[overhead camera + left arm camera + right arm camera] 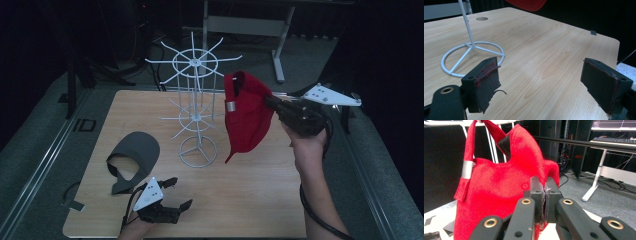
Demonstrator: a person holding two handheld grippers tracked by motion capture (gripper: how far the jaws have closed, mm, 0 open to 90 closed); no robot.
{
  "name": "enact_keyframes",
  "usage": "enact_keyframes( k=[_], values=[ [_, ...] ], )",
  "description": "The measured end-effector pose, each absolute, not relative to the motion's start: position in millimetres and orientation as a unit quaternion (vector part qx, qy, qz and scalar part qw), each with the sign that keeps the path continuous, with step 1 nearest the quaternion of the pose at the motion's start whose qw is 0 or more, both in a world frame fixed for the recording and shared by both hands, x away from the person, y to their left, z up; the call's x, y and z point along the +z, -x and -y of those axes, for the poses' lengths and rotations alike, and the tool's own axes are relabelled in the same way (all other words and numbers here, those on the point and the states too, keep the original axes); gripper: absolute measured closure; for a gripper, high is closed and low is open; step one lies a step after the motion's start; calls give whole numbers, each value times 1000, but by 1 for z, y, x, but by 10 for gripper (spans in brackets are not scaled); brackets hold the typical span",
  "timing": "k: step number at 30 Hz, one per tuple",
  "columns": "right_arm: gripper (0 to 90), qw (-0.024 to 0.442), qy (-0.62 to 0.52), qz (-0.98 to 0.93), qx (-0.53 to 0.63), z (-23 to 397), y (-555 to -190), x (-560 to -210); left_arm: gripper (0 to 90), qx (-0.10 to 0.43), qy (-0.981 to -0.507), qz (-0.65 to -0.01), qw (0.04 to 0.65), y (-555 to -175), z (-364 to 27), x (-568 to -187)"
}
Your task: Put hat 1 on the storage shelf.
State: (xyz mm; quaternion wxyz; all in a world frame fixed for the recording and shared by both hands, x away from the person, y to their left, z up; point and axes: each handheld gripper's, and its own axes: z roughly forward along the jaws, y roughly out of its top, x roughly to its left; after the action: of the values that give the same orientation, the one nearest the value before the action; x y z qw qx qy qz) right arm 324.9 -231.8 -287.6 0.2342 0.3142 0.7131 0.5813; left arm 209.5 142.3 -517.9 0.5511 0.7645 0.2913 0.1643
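I am working in a lab or test room: my wooden table (pixel 250 200) sits on grey carpet between dark curtains, with a height-adjustable desk (pixel 604 167), a lit monitor (pixel 614 125), a keyboard (pixel 614 140) and loose cables behind.

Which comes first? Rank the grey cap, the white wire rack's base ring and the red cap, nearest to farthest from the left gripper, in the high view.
From the left gripper:
1. Grey cap, flat on the table just up-left of it.
2. White wire rack's base ring, at mid-table; nearly as close, a narrow call.
3. Red cap, held up in the right gripper, across the table.
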Motion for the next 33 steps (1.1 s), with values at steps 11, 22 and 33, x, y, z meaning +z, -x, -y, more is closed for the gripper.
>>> enact_keyframes(
  k=[11,22,33],
  values=[
    [644,232,-302,-712,590,244,-317,-292,156,151,-768,-291,550,-209,-141,-518],
    [431,228,-288,-720,589,265,-303,-309,156,151,-769,-285,551,-207,-142,-517],
    [345,225,-318,-727,566,291,-299,-342,155,149,-772,-284,549,-207,-144,-519]
  ],
)
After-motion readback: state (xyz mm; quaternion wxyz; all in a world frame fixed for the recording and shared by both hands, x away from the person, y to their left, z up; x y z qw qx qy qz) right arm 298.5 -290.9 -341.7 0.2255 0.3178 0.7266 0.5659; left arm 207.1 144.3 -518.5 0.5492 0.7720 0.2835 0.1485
